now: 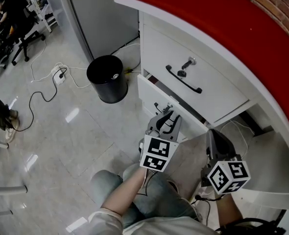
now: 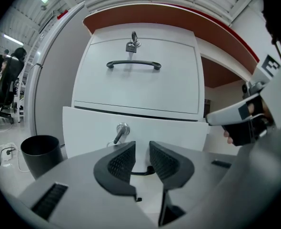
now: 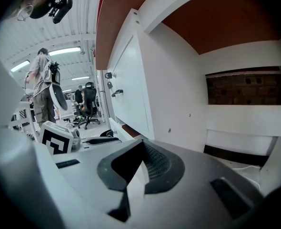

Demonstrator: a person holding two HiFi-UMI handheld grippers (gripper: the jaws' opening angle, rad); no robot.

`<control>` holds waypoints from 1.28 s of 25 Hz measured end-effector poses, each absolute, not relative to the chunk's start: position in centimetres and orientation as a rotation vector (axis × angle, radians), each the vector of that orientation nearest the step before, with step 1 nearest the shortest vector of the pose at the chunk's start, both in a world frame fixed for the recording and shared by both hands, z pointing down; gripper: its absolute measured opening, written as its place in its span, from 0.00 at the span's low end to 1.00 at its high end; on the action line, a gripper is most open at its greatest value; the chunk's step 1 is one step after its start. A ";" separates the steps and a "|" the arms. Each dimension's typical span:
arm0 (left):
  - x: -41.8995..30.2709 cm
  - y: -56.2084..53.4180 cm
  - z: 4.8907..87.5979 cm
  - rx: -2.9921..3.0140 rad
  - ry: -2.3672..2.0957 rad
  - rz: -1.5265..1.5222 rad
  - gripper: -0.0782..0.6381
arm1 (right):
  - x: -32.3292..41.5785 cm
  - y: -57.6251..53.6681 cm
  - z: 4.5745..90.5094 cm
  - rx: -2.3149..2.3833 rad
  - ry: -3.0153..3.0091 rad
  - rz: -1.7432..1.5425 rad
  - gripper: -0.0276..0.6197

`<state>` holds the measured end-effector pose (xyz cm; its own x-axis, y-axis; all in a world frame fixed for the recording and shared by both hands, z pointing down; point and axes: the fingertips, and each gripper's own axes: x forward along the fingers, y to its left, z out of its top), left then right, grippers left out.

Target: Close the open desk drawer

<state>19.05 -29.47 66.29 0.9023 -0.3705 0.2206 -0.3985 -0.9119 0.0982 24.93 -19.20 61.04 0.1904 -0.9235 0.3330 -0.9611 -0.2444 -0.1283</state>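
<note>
the drawer [image 1: 152, 93], the lower of two in the white unit under the red desk top [image 1: 223, 23], is standing partly pulled out at the centre of the head view, its front jutting out past the closed upper drawer [image 1: 193, 72]. the left gripper [image 1: 166, 117] is pointing at this front just below centre frame. in the left gripper view its jaws are sitting a narrow way apart and gripping nothing; the drawer's black handle [image 2: 143, 171] is showing in the gap just beyond them, and whether they are touching it is unclear. a key [image 2: 121, 129] is sticking out of the lock above the jaws.

the right gripper [image 1: 214, 133] is hovering at lower right of the head view, beside the unit's side panel. in the right gripper view its jaws are meeting at the tips with nothing between them.

a black bin [image 1: 107, 77] is standing on the floor at left of the unit.
</note>
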 end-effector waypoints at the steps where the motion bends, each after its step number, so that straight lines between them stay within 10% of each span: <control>1: 19.0 -29.5 66.3 2.925 -0.595 0.296 0.22 | 24.9 -19.2 61.1 2.336 -1.860 0.527 0.04; 32: 21.1 -30.4 66.1 2.922 -0.597 0.293 0.22 | 24.6 -19.9 61.7 2.310 -1.892 0.564 0.04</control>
